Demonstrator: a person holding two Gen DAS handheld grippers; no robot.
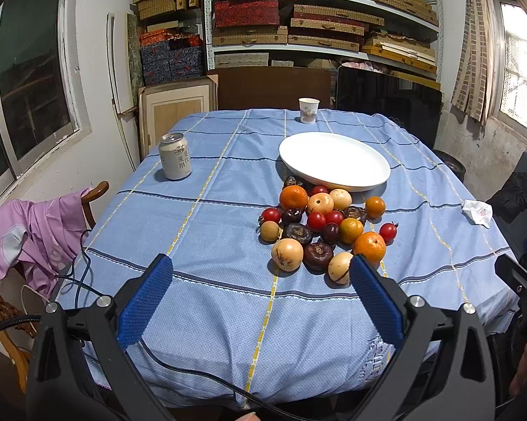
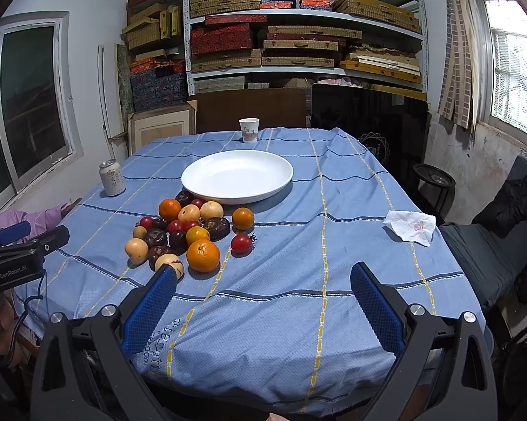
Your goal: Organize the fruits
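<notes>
A pile of small fruits (image 1: pixel 319 228) lies on the blue checked tablecloth just in front of an empty white plate (image 1: pixel 333 158): oranges, red cherry tomatoes, tan round fruits and dark water chestnuts. The same pile (image 2: pixel 182 235) and the plate (image 2: pixel 237 175) show in the right wrist view. One tomato (image 2: pixel 241 242) lies apart at the right. My left gripper (image 1: pixel 260 266) is open and empty, low over the near table edge, left of the pile. My right gripper (image 2: pixel 263 273) is open and empty, right of the pile.
A silver drink can (image 1: pixel 174 156) stands at the left side of the table. A paper cup (image 1: pixel 308 110) stands at the far edge. A crumpled tissue (image 2: pixel 411 226) lies at the right. A chair with pink cloth (image 1: pixel 28 238) stands at the left.
</notes>
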